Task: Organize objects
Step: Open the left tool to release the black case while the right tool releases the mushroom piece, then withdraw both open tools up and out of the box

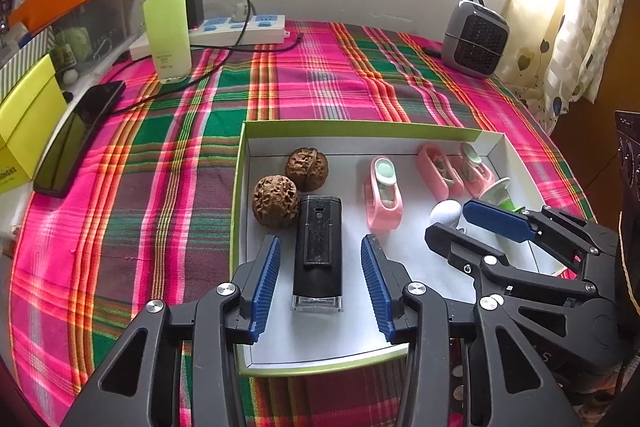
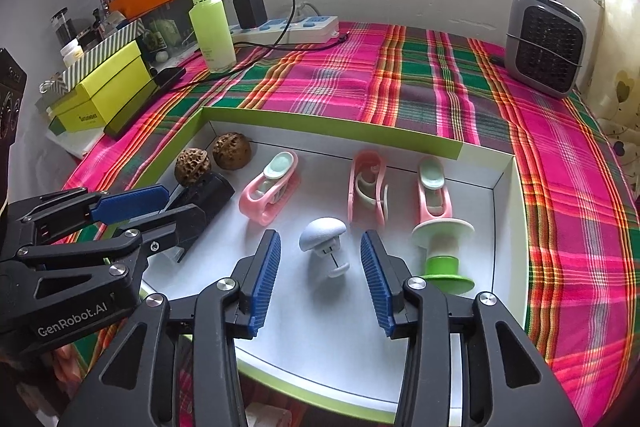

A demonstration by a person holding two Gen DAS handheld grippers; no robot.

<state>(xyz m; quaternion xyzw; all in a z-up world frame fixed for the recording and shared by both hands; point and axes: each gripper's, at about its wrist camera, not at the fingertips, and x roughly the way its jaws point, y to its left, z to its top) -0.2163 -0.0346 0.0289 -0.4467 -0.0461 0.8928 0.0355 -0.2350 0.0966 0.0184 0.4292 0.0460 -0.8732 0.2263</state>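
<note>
Both grippers sit over the tray (image 1: 240,163), jaws apart, nothing clamped.

Left gripper (image 1: 320,277): the black rectangular device (image 1: 318,251) lies flat between the pads, clear gaps on both sides, long axis toward 12 o'clock. Looks like a release in the tray's left half. My call: lift straight out, no sideways drift, or a ribbed pad catches the case and skews it. The case is hard matte plastic with a clear strip at the near end.

At 11 o'clock from it are two walnuts (image 1: 276,201), pitted, round, likely to roll if nudged.

Tray centre: pink clips (image 2: 270,193), smooth moulded plastic with pale green inserts, hollow and light.

Right gripper (image 2: 320,277): a white mushroom-shaped hook (image 2: 323,233) lies between the pads, untouched; domed cap, thin stem, small foot. Same advice: retreat vertically, because that cap would pivot easily.

At 3 o'clock from it is a green-and-white spool (image 2: 444,251), flanged, lying tilted.

Plaid tablecloth (image 2: 440,99) underneath is soft, so the cardboard tray may slide.
</note>
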